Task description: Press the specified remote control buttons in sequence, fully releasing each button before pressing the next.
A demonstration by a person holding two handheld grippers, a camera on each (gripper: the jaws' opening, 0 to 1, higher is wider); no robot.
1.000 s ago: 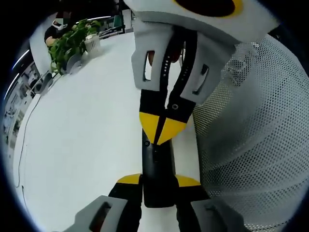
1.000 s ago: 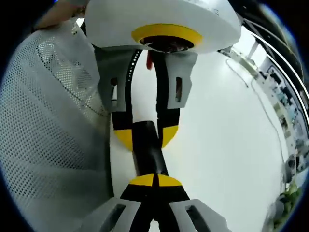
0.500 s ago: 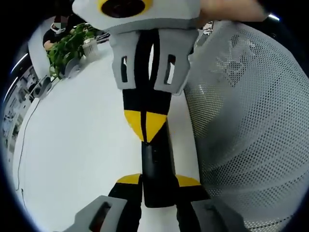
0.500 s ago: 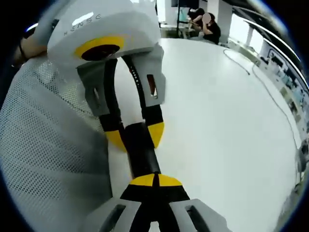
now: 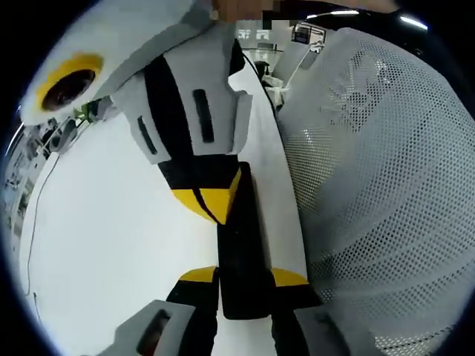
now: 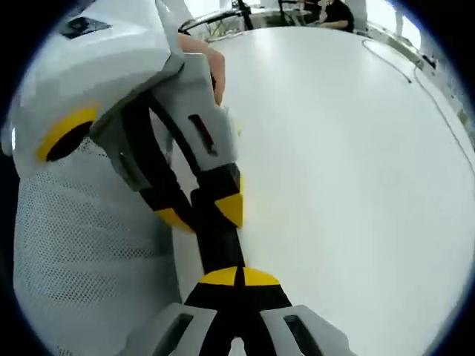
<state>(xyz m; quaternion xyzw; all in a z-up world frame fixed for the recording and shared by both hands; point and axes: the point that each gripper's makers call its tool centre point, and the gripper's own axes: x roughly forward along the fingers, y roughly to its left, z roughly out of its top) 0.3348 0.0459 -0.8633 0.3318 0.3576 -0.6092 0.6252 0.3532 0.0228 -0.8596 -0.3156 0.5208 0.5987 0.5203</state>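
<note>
A slim black remote control [image 5: 241,256] is clamped between the yellow tips of my left gripper [image 5: 243,280], which is shut on its near end. My right gripper [image 5: 214,199] reaches in from the upper left, jaws shut, with its yellow tips resting on the remote's top face. In the right gripper view my right gripper [image 6: 238,277] is shut with its tips together against the remote [image 6: 219,236]. Beyond it, the left gripper [image 6: 202,211] holds the remote's far end. The buttons are hidden.
A white perforated mesh surface [image 5: 371,193] rises close beside the remote, also seen in the right gripper view [image 6: 82,267]. The white table [image 6: 334,148] spreads wide on the other side, with a thin cable [image 6: 415,67] and people [image 6: 338,11] at its far end.
Both cameras have rolled. The right gripper now leans in from the upper left in the left gripper view rather than from straight above. Its tips stay on the remote. Left grip unchanged.
</note>
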